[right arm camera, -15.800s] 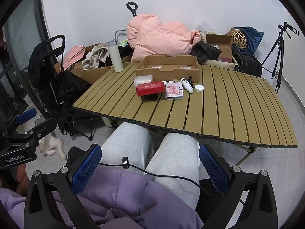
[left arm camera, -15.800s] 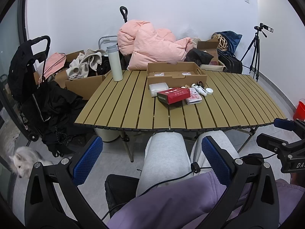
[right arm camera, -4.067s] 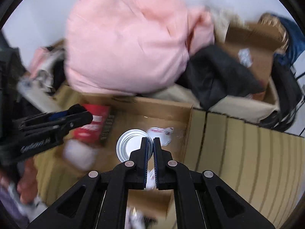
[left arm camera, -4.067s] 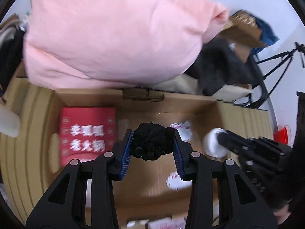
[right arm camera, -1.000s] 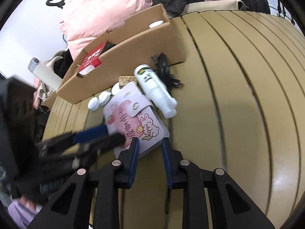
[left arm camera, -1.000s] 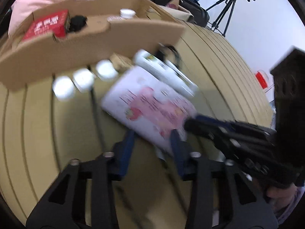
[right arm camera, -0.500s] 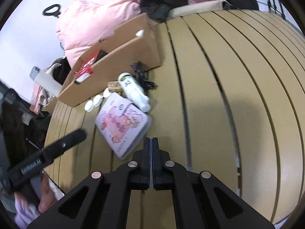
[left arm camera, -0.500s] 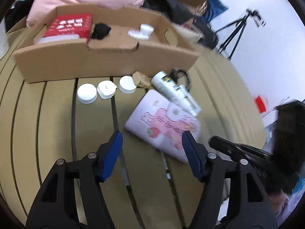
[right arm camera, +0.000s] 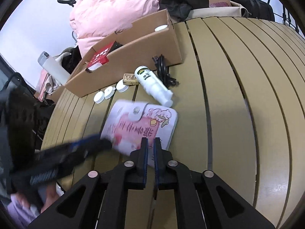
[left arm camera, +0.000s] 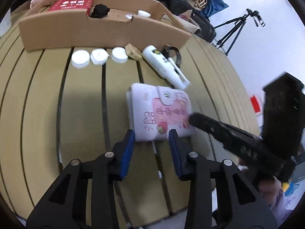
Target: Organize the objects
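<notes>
A pink and white wallet-style case (left arm camera: 160, 112) lies on the slatted table, also in the right wrist view (right arm camera: 141, 126). My left gripper (left arm camera: 151, 139) is open, its fingers just short of the case's near edge. My right gripper (right arm camera: 150, 145) is shut on the case's near edge; it shows from the side in the left wrist view (left arm camera: 194, 118). A cardboard box (left arm camera: 106, 24) behind holds a red box (left arm camera: 72, 3), a black bundle (left arm camera: 100, 10) and a white jar (left arm camera: 144, 13). A white bottle (left arm camera: 164, 66) lies beside the case.
Three white lids (left arm camera: 99, 57), a small tan box (left arm camera: 133, 52) and a black cable (right arm camera: 162, 64) lie in front of the cardboard box. A pink duvet (right arm camera: 114, 13), bags and a tripod (left arm camera: 238, 28) are behind the table. A white flask (right arm camera: 53, 68) stands left.
My left gripper has narrowed and come close to the case's near edge. My right gripper has moved onto the case's edge and now grips it. The case has turned slightly.
</notes>
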Demonstrator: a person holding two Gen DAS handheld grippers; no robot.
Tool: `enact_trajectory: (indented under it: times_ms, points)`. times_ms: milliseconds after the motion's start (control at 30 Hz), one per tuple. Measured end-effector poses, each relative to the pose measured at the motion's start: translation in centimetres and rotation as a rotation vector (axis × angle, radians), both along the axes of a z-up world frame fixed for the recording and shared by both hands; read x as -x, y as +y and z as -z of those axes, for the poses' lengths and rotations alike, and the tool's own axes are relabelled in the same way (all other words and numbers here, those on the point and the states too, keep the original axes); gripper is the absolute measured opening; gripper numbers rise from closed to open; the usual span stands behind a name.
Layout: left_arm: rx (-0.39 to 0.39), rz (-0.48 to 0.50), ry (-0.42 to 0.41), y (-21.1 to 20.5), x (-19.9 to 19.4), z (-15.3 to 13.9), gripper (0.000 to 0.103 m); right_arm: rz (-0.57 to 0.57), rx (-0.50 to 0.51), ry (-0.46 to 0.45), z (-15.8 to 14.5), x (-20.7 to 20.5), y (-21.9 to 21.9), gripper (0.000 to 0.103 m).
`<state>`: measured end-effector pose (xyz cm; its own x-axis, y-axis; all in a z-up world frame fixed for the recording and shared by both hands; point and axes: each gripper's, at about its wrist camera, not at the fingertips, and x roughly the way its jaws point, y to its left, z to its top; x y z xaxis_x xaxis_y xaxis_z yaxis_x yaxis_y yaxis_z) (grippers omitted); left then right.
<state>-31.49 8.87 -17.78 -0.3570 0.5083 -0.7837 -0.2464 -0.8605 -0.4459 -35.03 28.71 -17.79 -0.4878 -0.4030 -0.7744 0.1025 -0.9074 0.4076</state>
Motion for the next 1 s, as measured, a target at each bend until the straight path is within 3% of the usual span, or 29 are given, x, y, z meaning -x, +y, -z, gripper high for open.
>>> enact_trajectory:
  times_ms: [167,300,367,533,733,800,867,1000]
  points:
    - [0.021,-0.001,0.039,-0.3,0.3,-0.3,0.036,0.023,-0.014,-0.018,0.2,-0.2,1.1,0.009]
    - [0.033,-0.007,0.030,-0.1,1.4,0.0,0.038,0.039,0.056,0.004,0.1,-0.5,2.0,0.010]
    - [0.043,-0.010,0.027,0.1,2.1,0.3,0.038,0.021,0.075,0.011,0.0,-0.4,1.9,0.014]
    - [0.010,-0.029,0.024,-0.1,1.8,1.0,0.044,-0.003,0.091,0.009,0.4,0.3,1.3,0.040]
    - [0.019,-0.004,0.027,0.5,2.2,0.9,0.044,0.016,0.085,0.010,1.0,0.7,1.5,0.040]
    - [0.012,0.011,0.029,1.0,2.2,0.9,0.042,0.023,0.092,0.016,1.1,1.0,1.6,0.040]
    - [0.017,0.022,0.037,1.5,2.0,0.8,0.026,0.016,0.106,0.017,1.1,1.1,1.4,0.040]
    - [0.020,-0.003,0.083,1.3,0.7,-1.4,0.024,-0.001,0.020,0.025,0.3,0.4,0.3,0.040]
